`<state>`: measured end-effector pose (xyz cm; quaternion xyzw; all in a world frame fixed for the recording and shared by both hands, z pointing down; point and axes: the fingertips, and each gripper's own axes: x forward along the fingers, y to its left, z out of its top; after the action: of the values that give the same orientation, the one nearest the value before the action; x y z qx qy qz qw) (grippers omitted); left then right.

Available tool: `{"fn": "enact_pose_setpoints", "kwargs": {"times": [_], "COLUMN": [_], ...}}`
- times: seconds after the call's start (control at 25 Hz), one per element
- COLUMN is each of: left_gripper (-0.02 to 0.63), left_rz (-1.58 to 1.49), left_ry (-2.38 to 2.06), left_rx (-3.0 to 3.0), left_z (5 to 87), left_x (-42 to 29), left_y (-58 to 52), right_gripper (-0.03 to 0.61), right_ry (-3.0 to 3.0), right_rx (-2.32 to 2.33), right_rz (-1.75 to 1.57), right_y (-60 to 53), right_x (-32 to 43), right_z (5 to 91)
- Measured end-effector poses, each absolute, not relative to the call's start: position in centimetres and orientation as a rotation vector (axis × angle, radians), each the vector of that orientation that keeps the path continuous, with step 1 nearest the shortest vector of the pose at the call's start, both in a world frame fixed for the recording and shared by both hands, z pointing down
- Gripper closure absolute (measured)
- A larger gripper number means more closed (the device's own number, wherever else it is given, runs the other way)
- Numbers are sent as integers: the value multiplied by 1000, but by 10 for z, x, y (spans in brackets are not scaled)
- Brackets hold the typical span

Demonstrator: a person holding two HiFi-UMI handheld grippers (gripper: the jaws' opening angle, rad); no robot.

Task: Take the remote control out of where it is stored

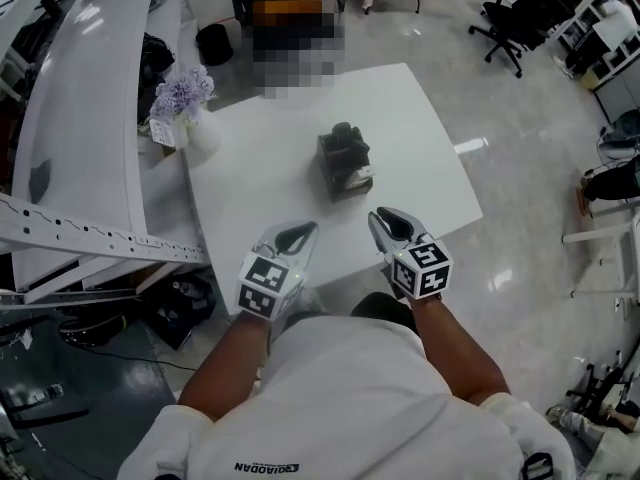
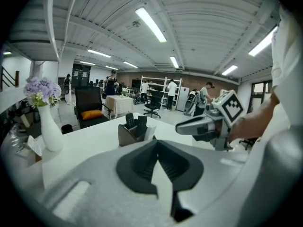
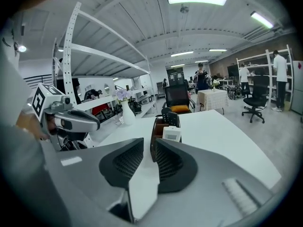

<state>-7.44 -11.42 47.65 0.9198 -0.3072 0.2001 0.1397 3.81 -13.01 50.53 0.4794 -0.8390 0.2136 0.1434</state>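
A dark brown holder (image 1: 343,166) stands in the middle of the white table (image 1: 430,158). Black remote controls (image 1: 346,136) stick up out of it, and a white remote with a small screen (image 1: 360,178) sits at its near side. Both grippers hover over the table's near edge, short of the holder. My left gripper (image 1: 298,234) has its jaw tips together and holds nothing. My right gripper (image 1: 392,222) shows a narrow gap between its jaws with nothing in it. The holder (image 3: 158,132) lies straight ahead of the right gripper (image 3: 149,145). From the left gripper (image 2: 158,143), the remotes (image 2: 135,122) stand ahead and slightly left.
A white vase of purple flowers (image 1: 186,100) with a paper tag stands at the table's far left corner. A white perforated shelf frame (image 1: 70,138) runs along the left side. Office chairs (image 1: 505,23) and shelving stand across the floor at the far right.
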Motion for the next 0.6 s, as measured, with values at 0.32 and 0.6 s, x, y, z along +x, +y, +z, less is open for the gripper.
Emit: {"fn": "enact_pose_setpoints", "kwargs": {"times": [0.32,0.6], "left_gripper": [612,612], "left_rz": [575,562], "left_ry": [-927,-1041], "left_rx": [2618,2548], "left_z": [482,486], "left_x": [-81,-83], "left_y": [-125,-138], "right_gripper": [419,318], "right_ry": [-2362,-2329], "right_rx": [1425,1387], "right_rz": [641,697], "right_y": [-163,-194], "right_x": [45,48], "right_z": [526,549]}}
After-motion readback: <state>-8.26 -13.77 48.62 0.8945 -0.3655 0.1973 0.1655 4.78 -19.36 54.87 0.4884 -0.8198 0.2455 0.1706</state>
